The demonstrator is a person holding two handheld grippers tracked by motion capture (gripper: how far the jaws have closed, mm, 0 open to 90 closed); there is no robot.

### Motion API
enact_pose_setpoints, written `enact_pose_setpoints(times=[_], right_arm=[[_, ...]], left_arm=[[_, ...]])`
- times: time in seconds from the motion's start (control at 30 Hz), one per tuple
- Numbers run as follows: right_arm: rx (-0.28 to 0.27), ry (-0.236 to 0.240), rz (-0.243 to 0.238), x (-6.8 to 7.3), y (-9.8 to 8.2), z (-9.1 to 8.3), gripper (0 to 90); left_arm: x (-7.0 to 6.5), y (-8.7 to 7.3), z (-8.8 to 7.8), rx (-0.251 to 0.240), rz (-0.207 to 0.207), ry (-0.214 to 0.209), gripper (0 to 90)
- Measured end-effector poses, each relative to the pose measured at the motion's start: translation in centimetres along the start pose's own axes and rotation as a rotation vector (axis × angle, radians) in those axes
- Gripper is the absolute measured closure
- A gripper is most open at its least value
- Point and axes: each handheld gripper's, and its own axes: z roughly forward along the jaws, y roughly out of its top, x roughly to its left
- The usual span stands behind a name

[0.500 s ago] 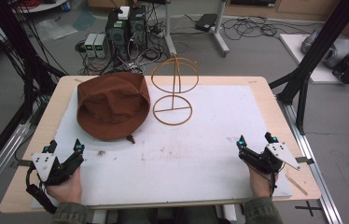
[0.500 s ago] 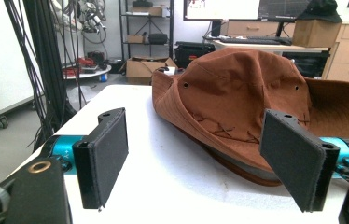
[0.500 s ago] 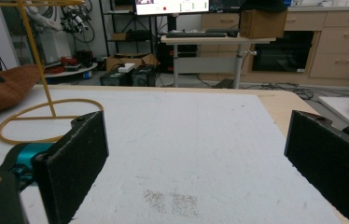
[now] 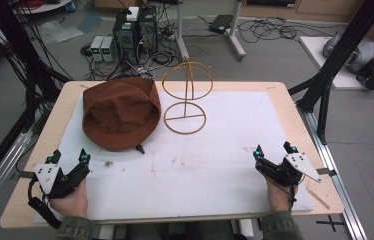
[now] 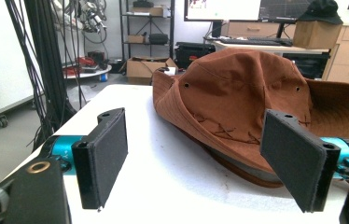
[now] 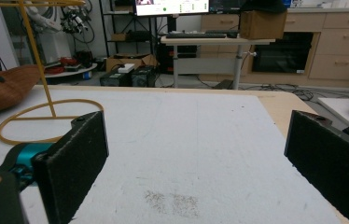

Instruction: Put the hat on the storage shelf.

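Note:
A brown brimmed hat (image 4: 121, 112) lies flat on the white mat at the back left; in the left gripper view the hat (image 5: 238, 102) rises just beyond the jaws. Beside it on the right stands a yellow wire hat stand (image 4: 186, 97), whose ring base (image 6: 46, 122) shows at the left of the right gripper view. My left gripper (image 4: 68, 158) rests at the front left of the table, open, with nothing between its pads (image 5: 105, 154). At the front right my right gripper (image 4: 274, 148) is open too, with only bare mat between its pads (image 6: 77, 161).
The white mat (image 4: 215, 160) covers most of the wooden table (image 4: 285, 90). Black frame posts (image 4: 325, 85) stand at both sides of the table. Computers and cables (image 4: 135, 35) lie on the floor behind it.

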Motion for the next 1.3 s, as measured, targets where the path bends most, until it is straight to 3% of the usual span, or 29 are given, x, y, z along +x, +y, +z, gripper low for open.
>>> enact_pose_setpoints(times=[0.43,0.6,0.7,0.8,0.93,1.1,1.3], right_arm=[[0.002,0.002,0.013,-0.1,0.0,0.0,5.4],[0.002,0.004,0.017,-0.1,0.0,0.0,5.3],[0.005,0.007,0.019,-0.1,0.0,0.1,5.4],[0.008,0.008,0.053,-0.1,-0.1,0.1,5.4],[0.019,0.023,0.04,0.0,-0.2,0.4,5.4],[0.021,0.025,0.038,0.0,-0.2,0.5,5.4],[0.023,0.028,0.046,-0.1,-0.1,0.5,5.4]], left_arm=[[0.1,0.1,0.0,-0.008,-0.026,0.006,23.6],[-0.2,0.4,0.3,-0.019,0.012,0.008,23.0],[-0.3,1.0,0.5,-0.026,0.019,-0.016,23.9],[-0.6,2.0,0.8,-0.017,0.044,-0.042,23.6],[-1.3,3.5,1.0,-0.059,0.103,-0.043,23.0],[-2.1,7.1,3.3,-0.016,0.15,-0.125,21.5],[-3.7,10.5,6.1,-0.022,0.179,-0.149,21.4]])
